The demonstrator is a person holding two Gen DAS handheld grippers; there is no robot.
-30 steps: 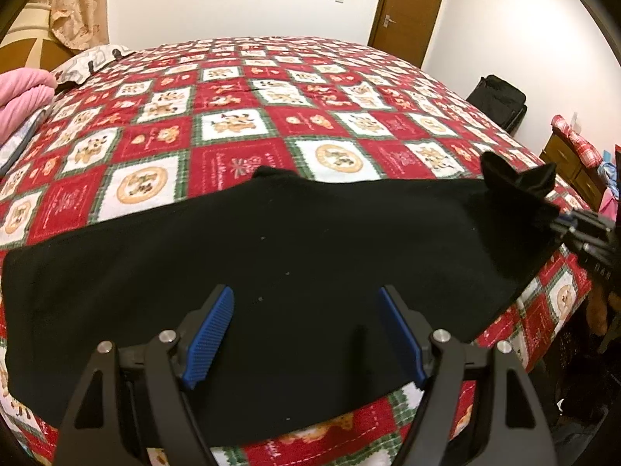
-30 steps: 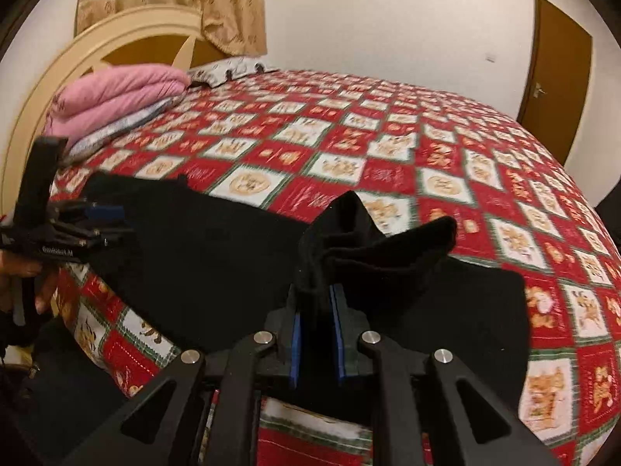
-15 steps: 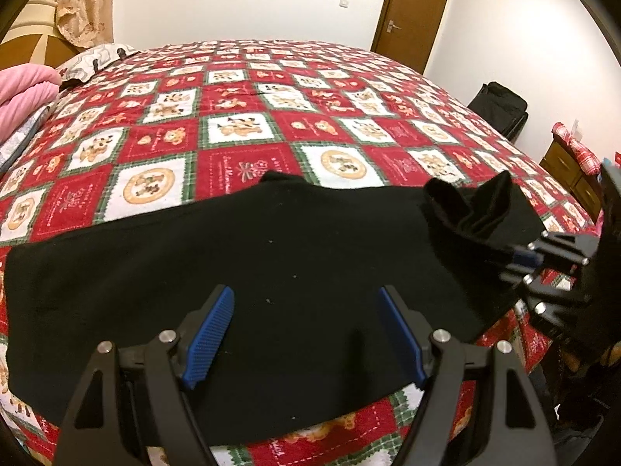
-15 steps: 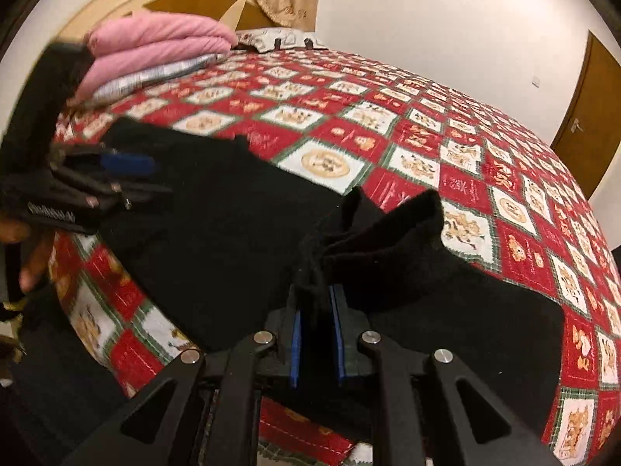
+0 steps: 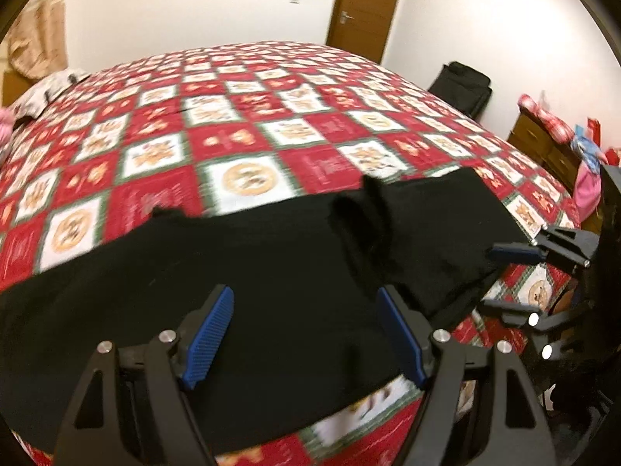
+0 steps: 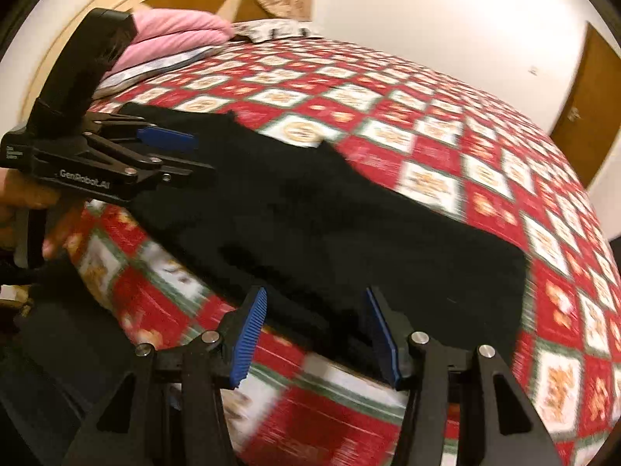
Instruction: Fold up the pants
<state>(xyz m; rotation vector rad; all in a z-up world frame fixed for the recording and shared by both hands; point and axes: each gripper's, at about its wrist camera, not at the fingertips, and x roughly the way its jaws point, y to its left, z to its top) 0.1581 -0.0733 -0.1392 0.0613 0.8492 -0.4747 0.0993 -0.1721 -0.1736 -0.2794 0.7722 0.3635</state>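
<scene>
The black pants lie spread across the near edge of a bed covered by a red, white and green checked quilt, one end doubled back over the rest in a rumpled fold. The left gripper hangs over the cloth with its blue pads spread wide and nothing between them. The right gripper is letting go: its jaws are opening, the pads stand clear of the fabric, and the pants' near edge lies loose below the gap (the view is blurred, so finer creases are lost). In the right wrist view a hand holds the left gripper's handle at the far left. Pink folded bedding sits by the headboard; a brown door stands beyond the bed.
</scene>
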